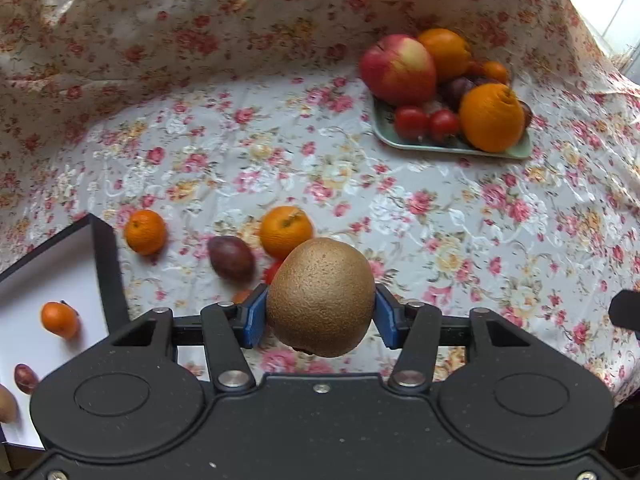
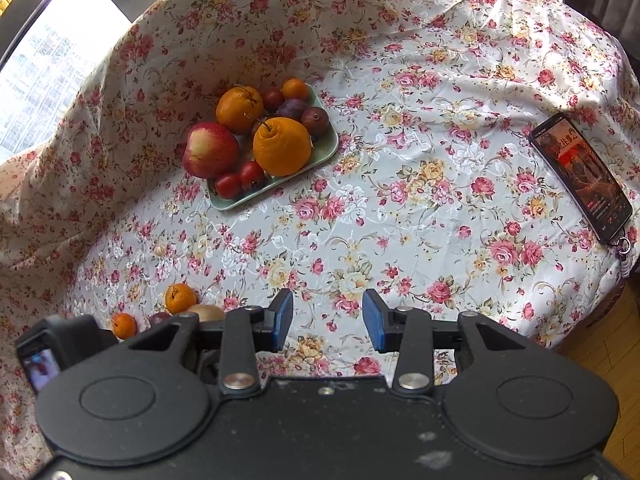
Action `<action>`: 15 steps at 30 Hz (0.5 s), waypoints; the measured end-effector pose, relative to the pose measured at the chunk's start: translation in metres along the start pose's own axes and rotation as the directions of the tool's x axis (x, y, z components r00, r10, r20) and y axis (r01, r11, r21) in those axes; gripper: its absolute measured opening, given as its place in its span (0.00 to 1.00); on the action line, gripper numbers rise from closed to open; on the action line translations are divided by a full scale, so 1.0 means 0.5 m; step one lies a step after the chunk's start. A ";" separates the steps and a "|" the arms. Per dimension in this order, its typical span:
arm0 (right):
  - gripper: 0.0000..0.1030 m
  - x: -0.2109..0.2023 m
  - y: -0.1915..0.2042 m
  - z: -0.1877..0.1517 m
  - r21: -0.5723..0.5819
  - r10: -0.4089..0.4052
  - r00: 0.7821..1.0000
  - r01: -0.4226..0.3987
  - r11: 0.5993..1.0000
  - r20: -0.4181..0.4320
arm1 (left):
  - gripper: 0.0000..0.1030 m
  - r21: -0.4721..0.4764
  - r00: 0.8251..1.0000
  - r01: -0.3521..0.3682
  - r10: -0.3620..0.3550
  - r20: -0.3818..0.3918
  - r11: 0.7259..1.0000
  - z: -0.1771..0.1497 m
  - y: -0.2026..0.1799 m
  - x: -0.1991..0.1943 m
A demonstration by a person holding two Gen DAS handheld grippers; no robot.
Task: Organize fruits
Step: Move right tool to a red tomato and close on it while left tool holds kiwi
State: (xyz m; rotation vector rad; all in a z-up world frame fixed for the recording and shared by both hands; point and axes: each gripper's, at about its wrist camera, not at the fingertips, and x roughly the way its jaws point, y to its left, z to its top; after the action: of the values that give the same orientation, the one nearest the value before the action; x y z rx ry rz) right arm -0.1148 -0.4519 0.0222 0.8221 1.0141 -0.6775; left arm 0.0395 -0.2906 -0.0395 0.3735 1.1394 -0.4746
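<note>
Nearest my left camera, the left tool point(image 1: 321, 312) is pinching a brown kiwi point(image 1: 321, 296) between its blue pads point(image 1: 253, 314), one pad on each side of the fruit. The tool points forward and level, carrying the kiwi clear above the floral cloth point(image 1: 280, 152) that covers the bench.

Just beyond the kiwi I note a mandarin point(image 1: 285, 231), a dark purple fruit point(image 1: 231, 258) to its left, and a second mandarin point(image 1: 145, 231) further left, all lying on the cloth. At the near left sits a white box with a black rim point(image 1: 105, 264); a small orange point(image 1: 59, 319) and a dark fruit point(image 1: 25, 378) lie inside it.

At the far right stands a pale green tray point(image 1: 516, 152) holding an apple point(image 1: 398, 69), a large orange point(image 1: 491, 116), cherry tomatoes point(image 1: 411, 122) and other fruit.

My right tool point(image 2: 327, 322) holds nothing; its blue pads point(image 2: 283, 318) stand spread apart above the cloth, pointing forward. A phone point(image 2: 580, 176) lies at the far right of the bench, screen lit.
</note>
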 end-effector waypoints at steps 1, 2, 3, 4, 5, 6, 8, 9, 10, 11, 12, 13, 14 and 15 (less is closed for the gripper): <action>0.41 0.009 0.009 -0.001 -0.011 -0.015 1.000 0.015 1.000 -0.010 | 0.57 -0.009 1.000 -0.008 0.008 0.008 1.000 0.003 0.016 -0.003; 0.41 0.019 0.019 -0.003 -0.025 -0.032 0.999 0.031 0.999 -0.024 | 0.57 -0.020 1.000 -0.019 0.019 0.014 1.000 0.005 0.032 -0.005; 0.41 0.028 0.028 -0.004 -0.039 -0.046 0.998 0.044 0.998 -0.036 | 0.57 -0.031 0.999 -0.031 0.032 0.015 0.999 0.008 0.047 -0.006; 0.41 0.041 0.039 -0.008 -0.057 -0.067 0.996 0.064 0.996 -0.052 | 0.57 -0.038 0.999 -0.043 0.044 0.011 0.998 0.010 0.061 -0.006; 0.41 0.052 0.049 -0.011 -0.071 -0.087 0.994 0.083 0.994 -0.065 | 0.57 -0.048 0.999 -0.050 0.050 0.008 0.998 0.013 0.075 -0.006; 0.41 0.066 0.062 -0.016 -0.091 -0.114 0.990 0.106 0.990 -0.079 | 0.57 -0.062 0.999 -0.052 0.052 0.005 0.997 0.016 0.090 -0.005; 0.41 0.087 0.085 -0.026 -0.127 -0.150 0.984 0.137 0.982 -0.096 | 0.57 -0.075 0.998 -0.065 0.064 -0.013 0.995 0.022 0.112 -0.007; 0.41 0.095 0.095 -0.030 -0.145 -0.160 0.982 0.145 0.979 -0.101 | 0.57 -0.080 0.997 -0.073 0.072 -0.012 0.994 0.022 0.123 -0.010; 0.41 0.104 0.108 -0.035 -0.170 -0.170 0.980 0.151 0.974 -0.103 | 0.57 -0.085 0.997 -0.077 0.077 -0.005 0.993 0.022 0.132 -0.014; 0.41 0.110 0.121 -0.039 -0.190 -0.177 0.979 0.155 0.969 -0.102 | 0.57 -0.089 0.997 -0.080 0.081 0.001 0.993 0.023 0.141 -0.019; 0.41 0.116 0.135 -0.044 -0.211 -0.180 0.979 0.157 0.965 -0.094 | 0.57 -0.091 0.997 -0.079 0.080 0.008 0.993 0.023 0.149 -0.025; 0.41 0.119 0.146 -0.047 -0.223 -0.178 0.980 0.156 0.962 -0.083 | 0.57 -0.097 0.997 -0.072 0.074 0.015 0.993 0.024 0.157 -0.030; 0.41 0.122 0.157 -0.051 -0.231 -0.172 0.982 0.151 0.961 -0.072 | 0.57 -0.108 0.998 -0.061 0.064 0.017 0.992 0.026 0.166 -0.033; 0.41 0.126 0.170 -0.053 -0.238 -0.159 0.985 0.140 0.961 -0.064 | 0.57 -0.120 0.998 -0.050 0.053 0.016 0.991 0.027 0.174 -0.036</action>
State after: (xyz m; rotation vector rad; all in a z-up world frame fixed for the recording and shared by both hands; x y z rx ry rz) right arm -0.0344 -0.3919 -0.0204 0.5759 1.2146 -0.6419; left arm 0.0907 -0.2213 -0.0140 0.2928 1.1312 -0.3620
